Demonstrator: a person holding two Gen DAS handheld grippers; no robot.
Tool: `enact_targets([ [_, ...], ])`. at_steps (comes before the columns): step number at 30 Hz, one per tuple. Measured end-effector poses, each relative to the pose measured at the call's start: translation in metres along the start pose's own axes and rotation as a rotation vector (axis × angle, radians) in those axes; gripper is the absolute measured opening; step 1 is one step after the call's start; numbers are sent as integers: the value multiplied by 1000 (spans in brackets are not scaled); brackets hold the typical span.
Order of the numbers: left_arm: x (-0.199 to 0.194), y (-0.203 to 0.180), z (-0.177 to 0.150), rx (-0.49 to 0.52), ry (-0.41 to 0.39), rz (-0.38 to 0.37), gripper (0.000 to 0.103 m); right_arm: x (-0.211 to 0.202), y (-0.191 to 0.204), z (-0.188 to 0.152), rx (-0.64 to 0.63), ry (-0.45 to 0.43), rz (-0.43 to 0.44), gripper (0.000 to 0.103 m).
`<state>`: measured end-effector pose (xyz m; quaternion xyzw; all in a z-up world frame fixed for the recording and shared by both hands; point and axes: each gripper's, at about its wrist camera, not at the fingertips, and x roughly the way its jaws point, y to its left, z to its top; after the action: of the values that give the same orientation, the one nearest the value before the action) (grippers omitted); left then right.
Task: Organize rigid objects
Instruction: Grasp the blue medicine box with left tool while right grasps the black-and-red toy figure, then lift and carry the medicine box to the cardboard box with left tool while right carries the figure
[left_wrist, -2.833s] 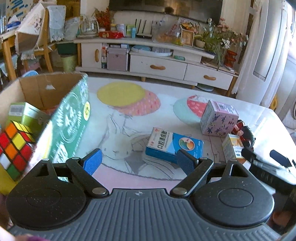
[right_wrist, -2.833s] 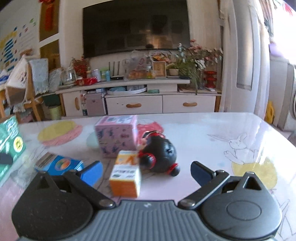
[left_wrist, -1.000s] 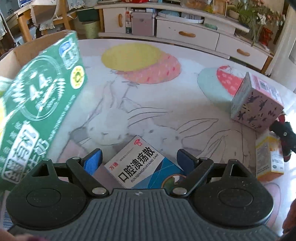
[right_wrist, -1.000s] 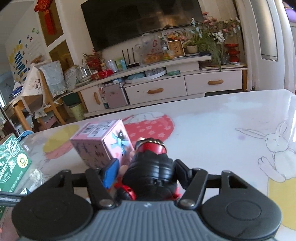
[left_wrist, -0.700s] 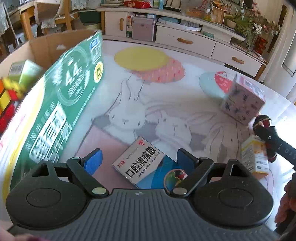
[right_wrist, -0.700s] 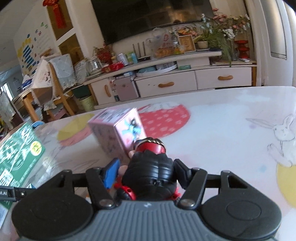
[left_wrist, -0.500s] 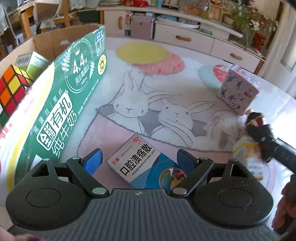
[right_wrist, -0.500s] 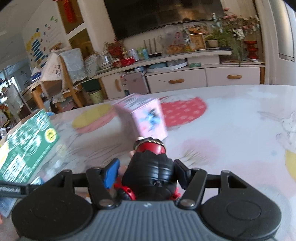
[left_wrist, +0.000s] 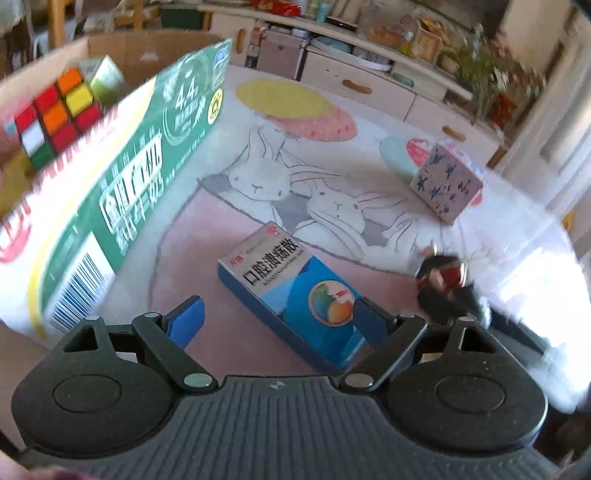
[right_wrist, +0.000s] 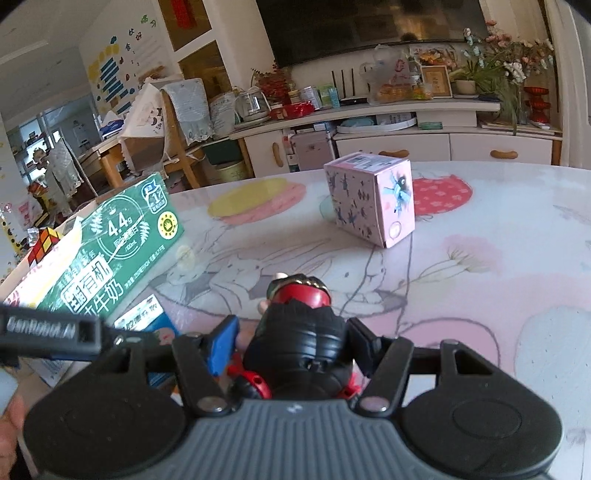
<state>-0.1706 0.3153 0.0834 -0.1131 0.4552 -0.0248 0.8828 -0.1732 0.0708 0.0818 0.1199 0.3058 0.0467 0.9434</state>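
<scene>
Nearest you, your right gripper (right_wrist: 291, 345) is clamped on the black-and-red toy figure (right_wrist: 299, 332), carried above the table (right_wrist: 498, 229). Your left gripper (left_wrist: 277, 317) has its jaws spread and grips nothing; the blue medicine box (left_wrist: 291, 284) lies on the table partly between its fingers. Farther off, the pink patterned box (right_wrist: 373, 199) stands alone on the table. Already in the green-sided cardboard box (left_wrist: 122, 177) are the puzzle cube (left_wrist: 55, 118) and a green carton (left_wrist: 105, 79). By these views, the task looks about half done: figure, medicine box and pink box remain out. Only the left wrist view shows the box's contents plainly; only the right wrist view shows the grip on the figure.
</scene>
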Motion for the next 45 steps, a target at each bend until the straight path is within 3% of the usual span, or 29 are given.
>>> enact_targets([
  [8, 8, -15, 3, -107, 6, -1, 103, -16, 4, -10, -33, -36, -101, 63],
  [13, 8, -21, 1, -85, -12, 31, 103, -20, 0, -14, -2, -31, -138, 63],
  [22, 19, -38, 1, 59, -22, 102, 103, -24, 10, -25, -52, -36, -210, 64],
  [30, 18, -36, 0, 128, -38, 119, 80, -19, 8, -26, -43, -43, -236, 69],
  [37, 13, -31, 1, 124, -37, 100, 66, -16, 8, -26, -37, -36, -259, 63],
  [45, 9, -24, 2, 99, -28, 70, 66, -18, 9, -25, -14, -34, -282, 63],
])
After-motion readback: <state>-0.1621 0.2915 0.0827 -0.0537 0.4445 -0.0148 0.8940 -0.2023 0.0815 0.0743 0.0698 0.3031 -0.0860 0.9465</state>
